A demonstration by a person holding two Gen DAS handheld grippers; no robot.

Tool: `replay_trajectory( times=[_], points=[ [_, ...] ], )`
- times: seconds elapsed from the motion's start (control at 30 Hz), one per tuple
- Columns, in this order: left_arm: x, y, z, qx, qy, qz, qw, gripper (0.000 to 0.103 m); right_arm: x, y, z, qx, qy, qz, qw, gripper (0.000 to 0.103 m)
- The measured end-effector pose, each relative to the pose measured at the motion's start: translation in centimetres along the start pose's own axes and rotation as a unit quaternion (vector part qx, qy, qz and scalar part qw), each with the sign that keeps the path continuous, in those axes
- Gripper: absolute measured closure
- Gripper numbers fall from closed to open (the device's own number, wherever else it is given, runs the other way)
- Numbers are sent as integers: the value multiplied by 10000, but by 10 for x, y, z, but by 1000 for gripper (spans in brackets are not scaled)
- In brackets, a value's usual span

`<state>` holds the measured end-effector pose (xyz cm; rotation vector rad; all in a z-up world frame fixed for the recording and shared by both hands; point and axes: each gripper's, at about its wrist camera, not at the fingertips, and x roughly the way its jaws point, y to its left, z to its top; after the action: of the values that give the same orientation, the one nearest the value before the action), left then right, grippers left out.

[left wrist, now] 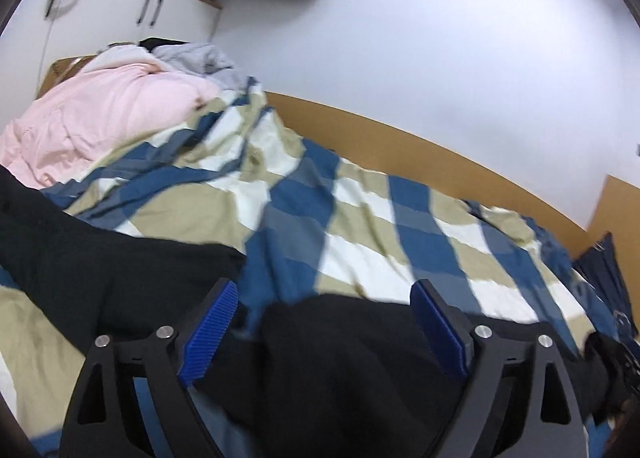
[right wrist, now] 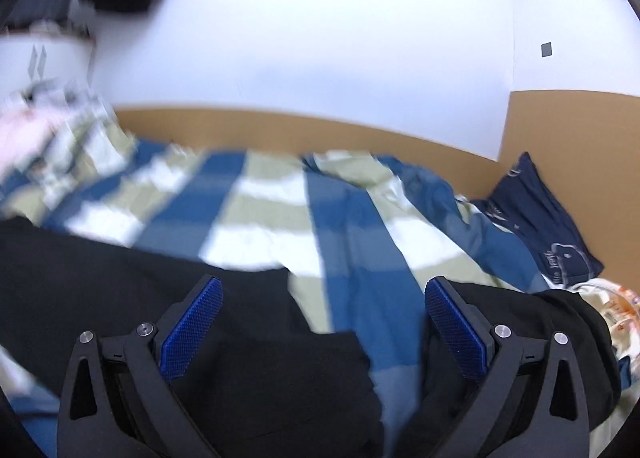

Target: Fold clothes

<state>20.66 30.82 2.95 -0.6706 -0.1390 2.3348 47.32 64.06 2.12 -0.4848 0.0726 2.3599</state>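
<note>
We're hovering both grippers, left [left wrist: 324, 322] and right [right wrist: 324, 318], jaws apart, gripping nothing, over the black garment [left wrist: 340, 370] spread across the lower frame on the checked duvet [left wrist: 360, 226]. Risk: we're pinching duvet along with cloth.

Your left wrist camera looked low and close across the checked bedspread [left wrist: 360, 226] toward the white wall [left wrist: 440, 38], turned partly toward the cupboard [left wrist: 176, 10]. Your right wrist camera sat equally low, facing the same wall [right wrist: 340, 38], blurred. Both shared the bedspread [right wrist: 248, 210] and wooden bed frame [left wrist: 420, 154].
</note>
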Motion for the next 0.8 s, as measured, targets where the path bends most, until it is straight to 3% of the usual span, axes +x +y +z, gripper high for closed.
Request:
replay_trajectory(
  times=[0.1,0.17,0.27,0.37,0.47,0.57,0.8],
  points=[
    [5,-39,-37,333,396,-297,9982,12,-11,20,-4,359,351,807,9955,0],
    [11,-56,-63,710,595,-264,9953,12,-7,33,-22,643,703,1178,9885,0],
    [27,-65,-82,1071,971,-76,9895,12,10,36,-62,1018,1160,1233,9803,0],
    [29,-57,-82,872,1037,-156,9907,12,29,20,-89,1441,1548,1316,9685,0],
    [25,-50,-80,718,946,-276,9925,12,19,9,-90,1622,1240,1309,9702,0],
    [31,-50,-81,689,1102,-311,9910,12,11,11,-87,1503,1076,1370,9732,0],
    [34,-52,-83,713,1211,-439,9891,0,23,9,-84,1547,1377,1574,9656,0]
  ],
)
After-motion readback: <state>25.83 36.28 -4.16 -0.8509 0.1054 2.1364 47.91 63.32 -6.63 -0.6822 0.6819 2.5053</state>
